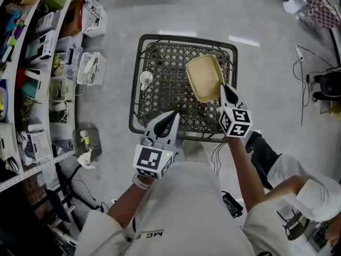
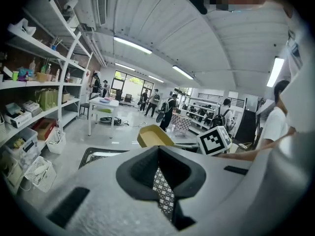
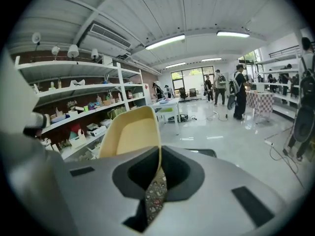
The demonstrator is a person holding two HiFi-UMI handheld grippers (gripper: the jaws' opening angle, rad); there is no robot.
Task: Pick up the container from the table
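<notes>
The tan, shallow, rounded-rectangle plastic container (image 1: 204,78) is pinched in the right gripper (image 1: 227,91), over the far right part of the black metal lattice-top table (image 1: 136,89). In the head view its long axis runs from the gripper at its near right corner away from the person and a little to the left, with the open hollow turned up toward the camera. In the right gripper view the container (image 3: 130,134) rears up just ahead of the right gripper (image 3: 157,173), long axis leading up and away from the jaws, hollow facing back at the camera and slightly left. Its right-hand wall drops straight into the gap, where the 2 jaws are pressed onto that thin wall near the container's close end; the rest of the body stands to the left of and beyond the jaws, and the lattice shows in the slit below it. In the left gripper view the container (image 2: 153,135) sits off the table top, tilted, beside the right gripper's marker cube. The left gripper (image 1: 171,116) hangs over the table's near edge, well apart from the container, its jaws drawn together to a thin slit with only the lattice seen through it (image 2: 160,173). A small white round cup (image 1: 145,78) rests on the table's left side, apart from both grippers
</notes>
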